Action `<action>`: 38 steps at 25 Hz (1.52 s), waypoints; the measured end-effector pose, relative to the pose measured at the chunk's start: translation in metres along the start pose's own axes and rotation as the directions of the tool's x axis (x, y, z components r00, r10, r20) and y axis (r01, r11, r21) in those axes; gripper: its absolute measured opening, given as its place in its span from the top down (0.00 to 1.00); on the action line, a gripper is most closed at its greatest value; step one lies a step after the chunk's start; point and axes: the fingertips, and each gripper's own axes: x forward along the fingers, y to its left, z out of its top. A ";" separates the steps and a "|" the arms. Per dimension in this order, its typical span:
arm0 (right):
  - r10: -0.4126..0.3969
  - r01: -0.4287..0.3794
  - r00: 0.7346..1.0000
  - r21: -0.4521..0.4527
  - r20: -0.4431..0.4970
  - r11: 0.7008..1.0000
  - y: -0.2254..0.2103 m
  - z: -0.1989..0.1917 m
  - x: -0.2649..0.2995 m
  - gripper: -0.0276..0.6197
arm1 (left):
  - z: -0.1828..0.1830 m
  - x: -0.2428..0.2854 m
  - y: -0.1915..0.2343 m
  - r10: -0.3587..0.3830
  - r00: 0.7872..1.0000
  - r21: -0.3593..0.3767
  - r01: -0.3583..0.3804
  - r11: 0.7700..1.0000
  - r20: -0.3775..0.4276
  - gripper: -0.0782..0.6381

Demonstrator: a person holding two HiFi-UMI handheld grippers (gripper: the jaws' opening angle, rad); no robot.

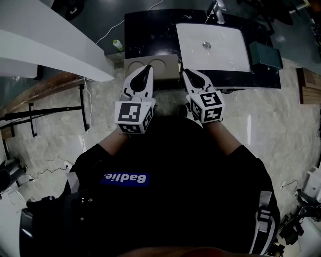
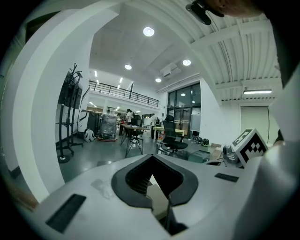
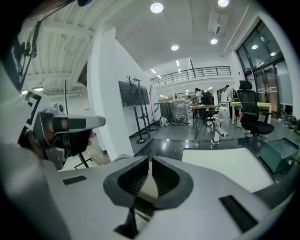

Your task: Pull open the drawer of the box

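The beige box point(image 1: 150, 67) with two round recesses on top sits at the front left of a black counter point(image 1: 150, 30); its drawer front is hidden behind my grippers. My left gripper point(image 1: 148, 68) is held just before the box, jaws shut, nothing between them. My right gripper point(image 1: 184, 72) hangs by the box's right edge, also shut and empty. In the left gripper view the left gripper's point(image 2: 151, 158) pads meet at the tip, with a beige sliver behind them. The right gripper point(image 3: 149, 158) looks the same in the right gripper view, and the left gripper point(image 3: 61, 129) shows beside it.
A white sink basin point(image 1: 213, 47) with a faucet point(image 1: 218, 12) fills the counter's right half. A dark green box point(image 1: 266, 55) stands at its right end, a small green bottle point(image 1: 118, 45) at its left. A white curved structure point(image 1: 50, 45) and a black stand point(image 1: 30, 118) lie left.
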 end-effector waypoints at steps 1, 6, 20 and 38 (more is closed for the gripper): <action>0.010 -0.010 1.000 0.002 -0.013 1.000 -0.002 -0.004 0.002 0.95 | 0.000 0.002 -0.001 0.006 1.000 -0.001 -0.006 1.000 -0.002 0.91; 0.063 -0.061 0.996 0.031 -0.069 0.998 -0.014 -0.021 0.015 0.91 | -0.002 0.013 -0.010 0.021 1.000 0.006 -0.021 1.000 -0.020 0.91; 0.389 -0.259 0.890 0.441 -0.237 0.860 -0.048 -0.076 0.059 0.85 | -0.003 0.027 -0.012 0.085 0.996 0.030 -0.084 0.996 -0.024 0.91; 0.661 -0.338 0.701 0.691 -0.268 0.639 -0.064 -0.114 0.097 0.85 | -0.007 0.015 0.001 0.192 0.981 0.026 -0.191 0.981 -0.030 0.91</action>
